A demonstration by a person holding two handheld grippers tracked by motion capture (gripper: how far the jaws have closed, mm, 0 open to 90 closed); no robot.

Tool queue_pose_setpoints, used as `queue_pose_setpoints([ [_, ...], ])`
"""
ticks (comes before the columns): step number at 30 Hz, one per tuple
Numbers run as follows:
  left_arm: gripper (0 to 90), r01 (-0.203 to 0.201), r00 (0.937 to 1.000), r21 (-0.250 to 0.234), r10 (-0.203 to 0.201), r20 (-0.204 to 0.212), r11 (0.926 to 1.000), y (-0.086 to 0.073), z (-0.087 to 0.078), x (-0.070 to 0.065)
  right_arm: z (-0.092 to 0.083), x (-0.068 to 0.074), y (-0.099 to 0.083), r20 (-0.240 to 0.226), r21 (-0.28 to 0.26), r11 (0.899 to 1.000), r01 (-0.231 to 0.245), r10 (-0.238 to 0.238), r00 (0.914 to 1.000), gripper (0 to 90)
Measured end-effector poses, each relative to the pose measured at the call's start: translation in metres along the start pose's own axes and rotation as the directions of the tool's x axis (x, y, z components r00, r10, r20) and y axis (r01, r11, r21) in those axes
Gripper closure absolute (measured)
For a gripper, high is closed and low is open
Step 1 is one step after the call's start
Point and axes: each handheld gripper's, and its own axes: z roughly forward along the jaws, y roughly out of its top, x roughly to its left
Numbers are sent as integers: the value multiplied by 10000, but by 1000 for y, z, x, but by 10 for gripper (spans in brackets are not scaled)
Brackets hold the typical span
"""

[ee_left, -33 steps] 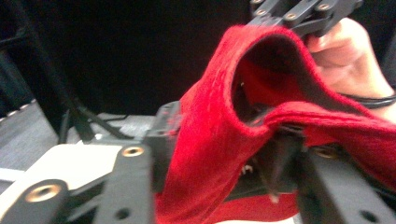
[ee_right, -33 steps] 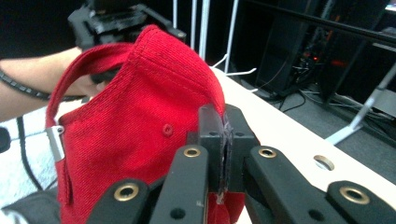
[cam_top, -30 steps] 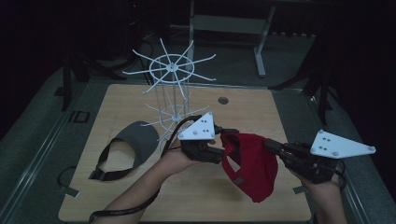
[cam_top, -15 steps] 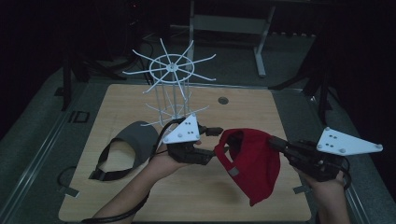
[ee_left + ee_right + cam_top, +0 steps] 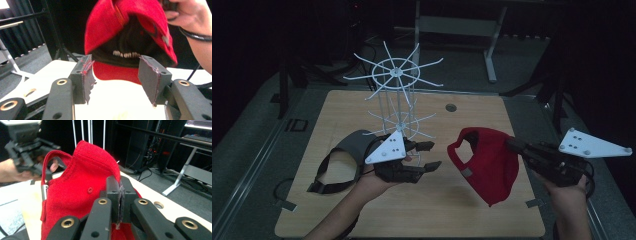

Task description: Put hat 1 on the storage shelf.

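White lettering inside the red cap (image 5: 130, 32) is too blurred to read. The right gripper (image 5: 517, 146) pinches the cap right of centre above the table (image 5: 462, 210); the left gripper (image 5: 429, 156) stands apart, jaws parted, empty.

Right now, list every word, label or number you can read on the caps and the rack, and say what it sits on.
Nothing can be read for certain.
White lettering inside the red cap: blurred, not legible.
Grey cap: no lettering visible.
White wire rack: no label visible.
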Motion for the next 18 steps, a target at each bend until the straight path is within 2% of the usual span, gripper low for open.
queue_pose_setpoints([
  [6, 460, 87, 10000, 251, -87, -22, 9996, -20, -6, -5, -2, -7, 13, 156, -319, 9995, -68, 73, 9999, 886],
  [18, 461, 615, 9981, 509, -614, -35, 9968, -61, -17, -10, 1, -20, 41, 537, -892, 9959, -134, 182, 9984, 885],
])
